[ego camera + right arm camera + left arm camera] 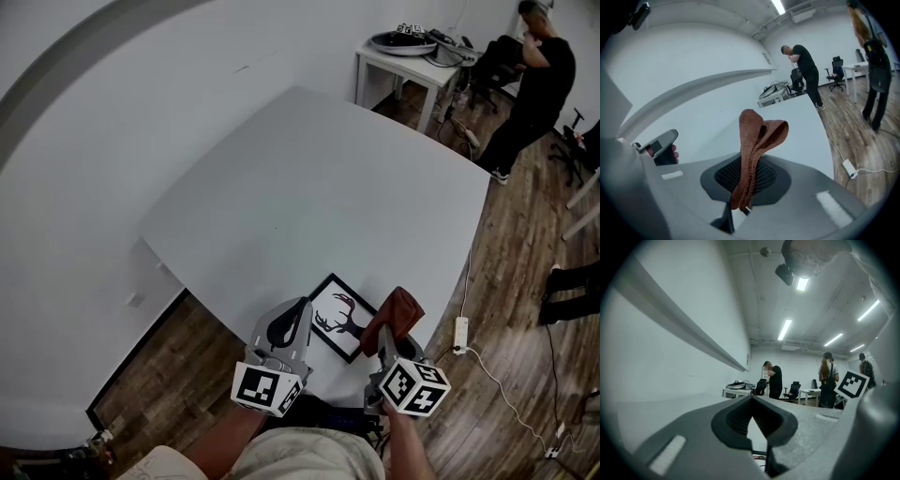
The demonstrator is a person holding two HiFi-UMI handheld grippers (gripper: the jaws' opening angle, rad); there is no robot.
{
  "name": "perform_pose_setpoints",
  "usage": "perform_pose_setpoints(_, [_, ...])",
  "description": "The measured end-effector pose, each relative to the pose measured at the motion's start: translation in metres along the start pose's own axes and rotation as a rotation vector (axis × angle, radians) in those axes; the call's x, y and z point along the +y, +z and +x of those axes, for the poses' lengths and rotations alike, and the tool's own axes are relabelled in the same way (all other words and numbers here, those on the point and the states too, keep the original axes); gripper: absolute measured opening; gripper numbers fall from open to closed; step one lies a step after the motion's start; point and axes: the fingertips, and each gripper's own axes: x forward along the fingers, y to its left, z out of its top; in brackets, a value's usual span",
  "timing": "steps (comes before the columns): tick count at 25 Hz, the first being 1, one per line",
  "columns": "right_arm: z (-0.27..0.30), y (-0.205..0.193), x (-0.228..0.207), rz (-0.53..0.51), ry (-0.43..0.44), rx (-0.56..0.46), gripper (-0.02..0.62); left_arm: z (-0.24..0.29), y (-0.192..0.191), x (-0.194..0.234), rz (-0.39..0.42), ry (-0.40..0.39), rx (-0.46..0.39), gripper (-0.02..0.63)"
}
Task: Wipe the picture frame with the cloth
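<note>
A black picture frame (339, 317) with a deer silhouette lies flat at the near edge of the white table (319, 187). My right gripper (382, 339) is shut on a folded reddish-brown cloth (395, 314), held up just right of the frame; in the right gripper view the cloth (753, 140) sticks up out of the closed jaws. My left gripper (286, 325) hovers at the frame's left edge, tilted up, its jaws shut with nothing between them (757, 425). The frame does not show in either gripper view.
The table's near edge drops to wooden floor, where a power strip (460, 330) and cable lie. A small white table (412, 58) with gear stands at the back. A person in black (530, 89) stands beyond; other people and office chairs (792, 391) are farther off.
</note>
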Motion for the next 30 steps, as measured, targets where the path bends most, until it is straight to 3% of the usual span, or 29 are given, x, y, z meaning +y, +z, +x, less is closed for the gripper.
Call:
perform_pose_setpoints(11, [-0.058, 0.065, 0.025, -0.32, -0.017, -0.344, 0.06, -0.002, 0.012, -0.02, -0.017, -0.029, -0.005, 0.002])
perform_pose_setpoints(17, [-0.093, 0.082, 0.036, -0.507, -0.076, -0.561, 0.06, -0.001, 0.012, -0.03, 0.004, -0.038, -0.009, 0.002])
perform_pose_setpoints(30, [-0.103, 0.081, 0.022, -0.532, -0.106, -0.577, 0.058, 0.002, 0.017, -0.047, 0.01, -0.046, -0.03, 0.002])
